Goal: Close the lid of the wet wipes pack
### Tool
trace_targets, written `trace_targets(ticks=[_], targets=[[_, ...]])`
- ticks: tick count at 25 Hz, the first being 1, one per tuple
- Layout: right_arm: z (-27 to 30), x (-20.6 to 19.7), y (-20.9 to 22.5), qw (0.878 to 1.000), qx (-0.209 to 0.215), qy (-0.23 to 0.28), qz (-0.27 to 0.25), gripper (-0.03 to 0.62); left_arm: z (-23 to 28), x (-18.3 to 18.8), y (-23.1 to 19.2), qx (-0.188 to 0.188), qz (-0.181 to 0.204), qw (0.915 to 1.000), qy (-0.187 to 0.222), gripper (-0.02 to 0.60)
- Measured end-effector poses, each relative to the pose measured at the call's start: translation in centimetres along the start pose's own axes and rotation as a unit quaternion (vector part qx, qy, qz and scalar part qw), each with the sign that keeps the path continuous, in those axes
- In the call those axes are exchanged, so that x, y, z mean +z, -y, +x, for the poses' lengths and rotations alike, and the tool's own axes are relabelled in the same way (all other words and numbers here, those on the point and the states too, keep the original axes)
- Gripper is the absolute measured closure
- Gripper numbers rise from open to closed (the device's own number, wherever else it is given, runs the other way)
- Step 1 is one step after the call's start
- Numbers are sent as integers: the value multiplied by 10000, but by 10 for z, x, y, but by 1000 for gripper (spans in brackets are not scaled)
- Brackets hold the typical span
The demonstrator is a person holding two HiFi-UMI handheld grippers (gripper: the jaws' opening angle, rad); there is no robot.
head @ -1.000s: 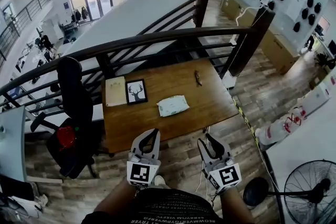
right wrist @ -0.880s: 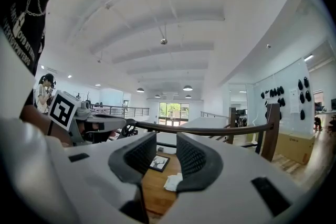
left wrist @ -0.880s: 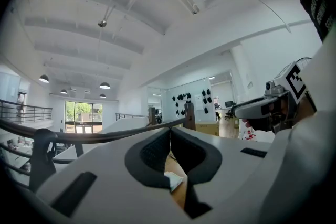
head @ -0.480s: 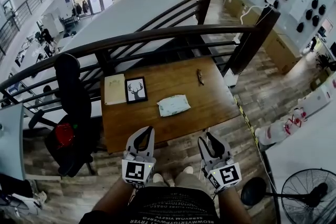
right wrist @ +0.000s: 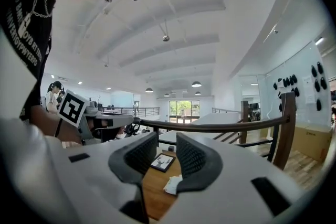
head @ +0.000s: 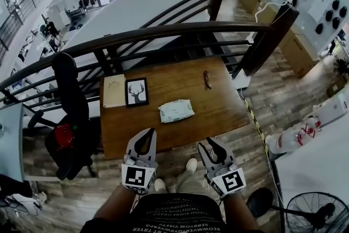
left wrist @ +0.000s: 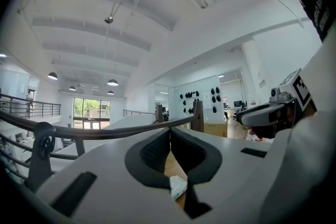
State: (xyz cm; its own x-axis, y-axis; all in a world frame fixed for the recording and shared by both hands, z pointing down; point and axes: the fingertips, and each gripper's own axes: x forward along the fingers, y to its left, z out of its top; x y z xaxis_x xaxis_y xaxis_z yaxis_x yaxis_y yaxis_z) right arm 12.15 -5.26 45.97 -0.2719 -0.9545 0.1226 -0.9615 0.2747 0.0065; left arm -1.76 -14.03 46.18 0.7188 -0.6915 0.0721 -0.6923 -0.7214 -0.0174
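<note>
Left hand-held gripper (left wrist: pixel 169 134) closed, empty; right hand-held gripper (right wrist: pixel 167 140) slightly parted, empty.

The rectangular wooden table (head: pixel 218 109) is warm mid-brown. On it, the soft wet wipes pack (head: pixel 176 111) is pale mint green and white. To its left, a black-framed picture (head: pixel 136 91) shows a dark deer head on white. Further left lies a plain cream notebook (head: pixel 114 90). The left gripper (head: pixel 146 136) and right gripper (head: pixel 210 144) are white with black pads and black-and-white square markers. The plank floor (head: pixel 272 95) is grey-brown.
</note>
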Motion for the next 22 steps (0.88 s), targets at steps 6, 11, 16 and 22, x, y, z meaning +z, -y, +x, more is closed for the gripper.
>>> trace_targets(ticks=[6,11,16,22], targets=[[26,-6,31,9993,360,-110,-25,470,36,5,6,91,-108,9999,36,554],[50,-1,55,9984,546,-92,-81,471,58,-2,-5,333,-111,9994,-80,554],[67,-3,74,9978,657,-84,0,471,77,1,-12,528,-63,9985,-92,554],[83,-15,98,9956,883,-291,114,474,105,-2,-32,1307,219,9911,-135,554]])
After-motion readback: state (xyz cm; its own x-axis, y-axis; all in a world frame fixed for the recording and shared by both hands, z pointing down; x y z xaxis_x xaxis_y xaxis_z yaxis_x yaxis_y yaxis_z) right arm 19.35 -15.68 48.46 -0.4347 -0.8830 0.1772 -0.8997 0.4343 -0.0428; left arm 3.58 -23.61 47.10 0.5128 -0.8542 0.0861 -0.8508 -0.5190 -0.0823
